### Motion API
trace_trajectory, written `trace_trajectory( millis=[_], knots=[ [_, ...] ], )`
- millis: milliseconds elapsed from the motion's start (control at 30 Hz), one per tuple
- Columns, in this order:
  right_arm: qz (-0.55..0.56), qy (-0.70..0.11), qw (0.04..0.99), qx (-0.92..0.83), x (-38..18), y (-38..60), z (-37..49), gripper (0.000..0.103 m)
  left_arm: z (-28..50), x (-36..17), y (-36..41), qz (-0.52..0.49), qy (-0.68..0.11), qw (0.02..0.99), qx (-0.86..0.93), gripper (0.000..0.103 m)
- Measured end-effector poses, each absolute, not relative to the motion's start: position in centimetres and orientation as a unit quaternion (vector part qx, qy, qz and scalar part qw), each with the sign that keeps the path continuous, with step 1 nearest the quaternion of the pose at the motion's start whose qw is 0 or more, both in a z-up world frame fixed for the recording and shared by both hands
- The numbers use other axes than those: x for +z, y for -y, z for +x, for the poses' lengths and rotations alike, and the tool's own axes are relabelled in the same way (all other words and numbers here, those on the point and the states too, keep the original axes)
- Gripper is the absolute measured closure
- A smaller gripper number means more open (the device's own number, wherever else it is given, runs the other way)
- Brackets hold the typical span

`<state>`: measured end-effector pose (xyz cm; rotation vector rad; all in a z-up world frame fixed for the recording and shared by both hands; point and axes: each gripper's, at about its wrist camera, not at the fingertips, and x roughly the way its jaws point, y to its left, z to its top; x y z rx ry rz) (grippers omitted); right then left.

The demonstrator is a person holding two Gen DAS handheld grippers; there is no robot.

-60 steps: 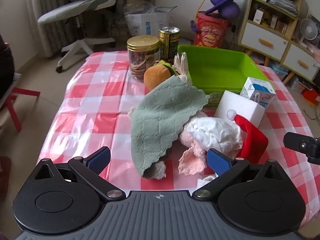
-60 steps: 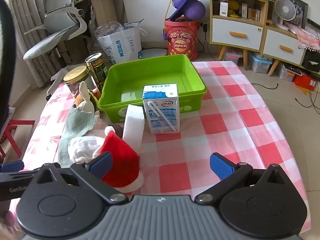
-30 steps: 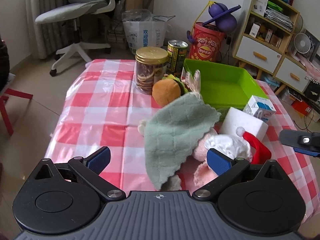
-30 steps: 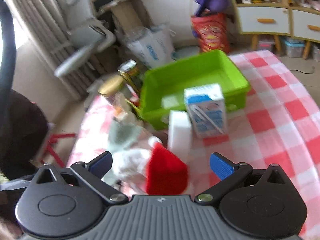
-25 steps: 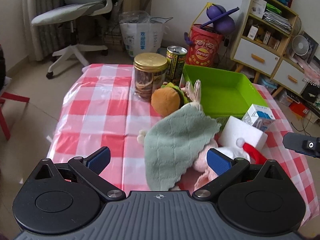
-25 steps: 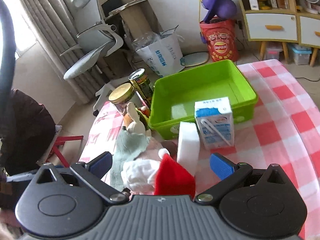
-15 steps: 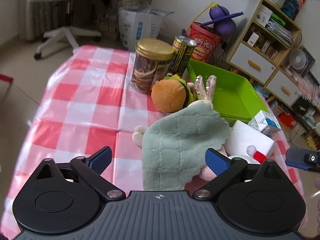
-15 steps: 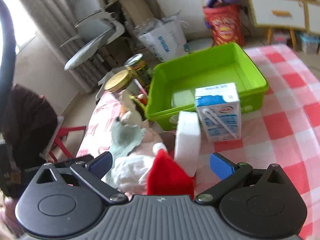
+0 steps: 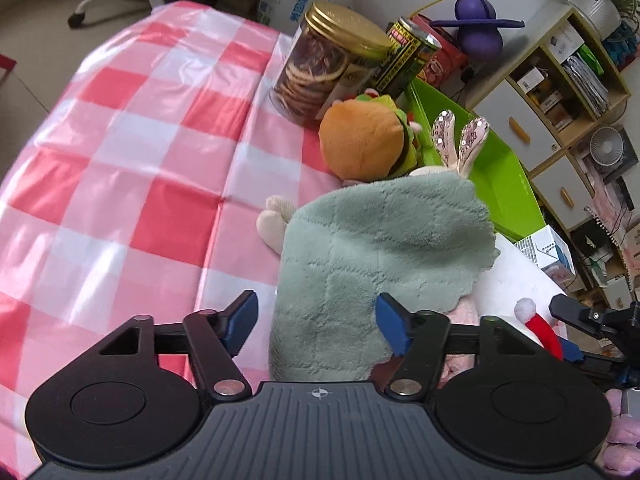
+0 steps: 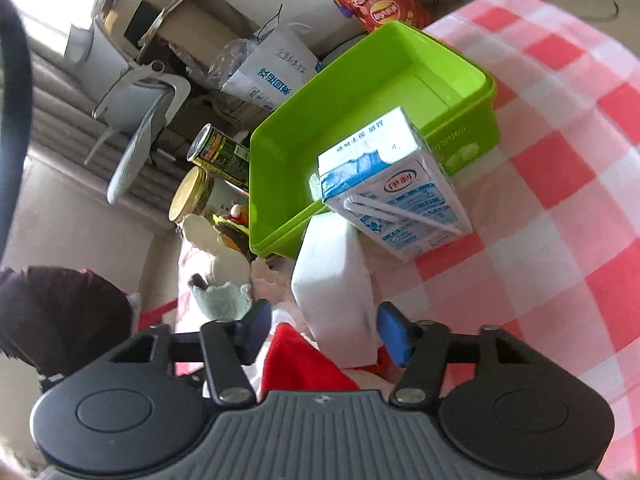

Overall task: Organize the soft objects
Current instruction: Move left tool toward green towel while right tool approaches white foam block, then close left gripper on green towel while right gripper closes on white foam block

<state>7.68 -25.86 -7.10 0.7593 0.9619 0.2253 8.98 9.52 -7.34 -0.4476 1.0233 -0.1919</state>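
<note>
- While the soft things are lying heaped together on the checked tablecloth (image 9: pixel 120 152), the left gripper (image 9: pixel 316 320) is hanging over the near edge of the green cloth (image 9: pixel 376 248), jaws spread wide and holding nothing, probably lining up a pinch on that top layer.
- The cloth is draping over a bunny toy (image 9: pixel 460 140), which is why only 2 sequined ears and 1 pale paw are showing.
- Leaning against the bunny, 1 burger plush (image 9: pixel 364 140) is sitting just beside the green bin (image 10: pixel 360 120), the likely home for the soft items (it is looking bare inside for now).
- The right gripper (image 10: pixel 320 328) is pointing at the white sponge block (image 10: pixel 332 288), jaws wide on either side of it, gripping nothing; the red Santa hat (image 10: pixel 300 364) is lying beneath.
- Hard items are standing apart from the pile: 1 milk carton (image 10: pixel 392 192), 1 cookie jar (image 9: pixel 320 64) and 1 can (image 9: pixel 408 60).
</note>
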Motion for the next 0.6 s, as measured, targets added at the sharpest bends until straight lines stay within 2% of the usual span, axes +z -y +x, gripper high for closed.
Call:
trace_trajectory(
  millis=[200,267,333,367,433,600],
  knots=[
    [0.364,-0.440,0.814,0.103,-7.3,25.8,7.9,0.077,9.0,-7.6,-9.4,-0.206,-0.495,0.840,-0.090,0.064],
    [0.363,-0.440,0.815,0.099,-7.5,25.7,7.9,0.081,8.9,-7.7,-9.3,-0.201,-0.498,0.839,-0.085,0.076],
    [0.365,-0.438,0.816,0.099,-7.5,25.7,7.9,0.084,9.0,-7.8,-9.2,-0.199,-0.501,0.838,-0.082,0.096],
    [0.363,-0.436,0.817,0.098,-7.4,25.8,7.7,0.084,8.9,-7.8,-9.2,-0.198,-0.501,0.838,-0.080,0.099],
    [0.356,-0.431,0.824,0.099,-7.0,25.8,7.5,0.086,8.7,-7.4,-9.2,-0.194,-0.498,0.842,-0.077,0.103],
    [0.350,-0.404,0.838,0.107,-5.4,26.4,6.6,0.086,7.7,-5.2,-9.2,-0.182,-0.474,0.858,-0.078,0.103]
  ],
)
